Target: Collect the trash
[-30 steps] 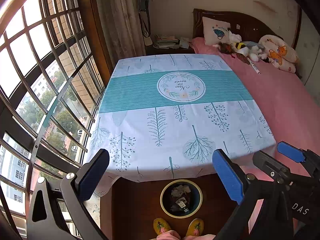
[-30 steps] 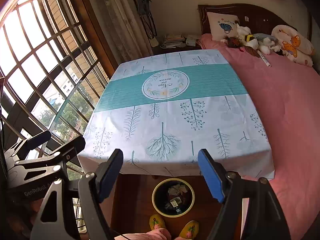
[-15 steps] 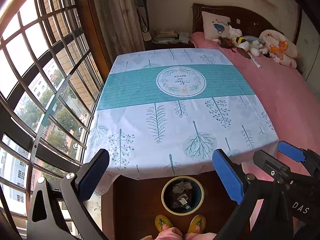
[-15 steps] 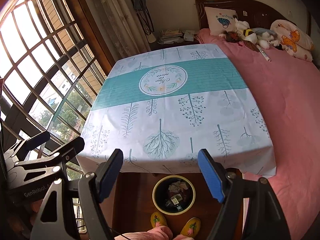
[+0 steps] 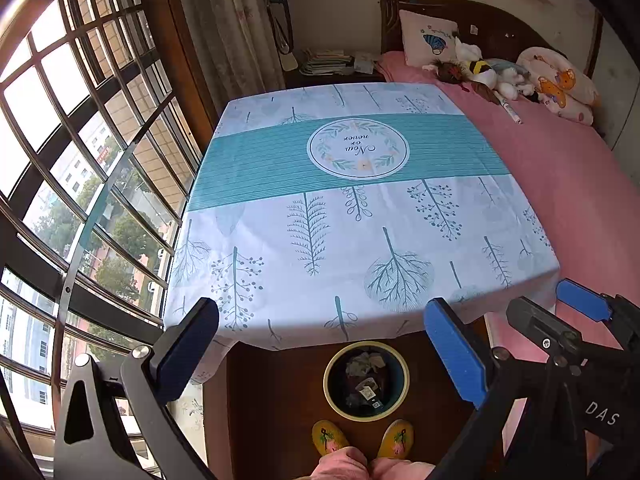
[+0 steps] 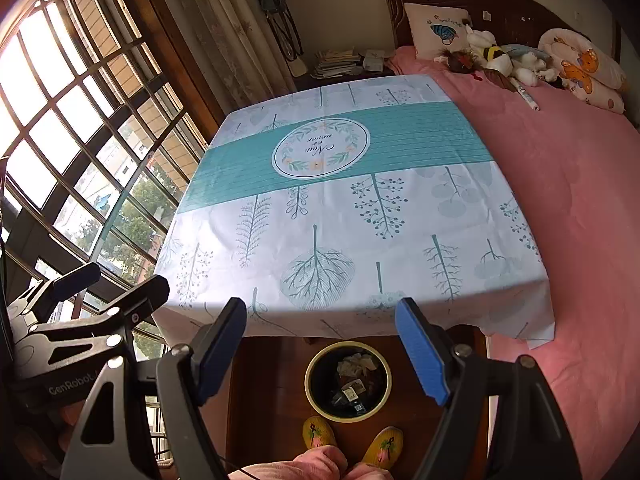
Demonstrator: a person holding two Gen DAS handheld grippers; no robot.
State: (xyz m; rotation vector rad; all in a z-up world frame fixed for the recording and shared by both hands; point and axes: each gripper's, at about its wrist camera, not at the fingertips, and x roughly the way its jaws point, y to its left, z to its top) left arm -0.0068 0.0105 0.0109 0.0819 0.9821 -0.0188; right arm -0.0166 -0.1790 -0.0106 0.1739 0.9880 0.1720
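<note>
A round bin (image 5: pixel 327 376) (image 6: pixel 309 384) with a yellow rim stands on the wooden floor under the table's near edge. It holds crumpled paper and wrappers (image 5: pixel 365 361) (image 6: pixel 356 364). My left gripper (image 5: pixel 320 346) hangs open above the bin with nothing between its blue pads. The right gripper (image 6: pixel 320 340) is likewise open and empty over the bin. Each gripper shows in the other's view, the right one (image 5: pixel 560 316) at the right edge and the left one (image 6: pixel 106 290) at the left edge. The table (image 5: pixel 280 280) (image 6: pixel 340 216) wears a white and teal tree-print cloth with no trash on it.
A pink bed (image 5: pixel 560 184) with pillows and soft toys touches the table's right side. A barred window (image 5: pixel 80 160) runs along the left. A person's yellow slippers (image 5: pixel 328 436) and knees are just below the bin. Books lie on a dark stand (image 5: pixel 328 62) behind the table.
</note>
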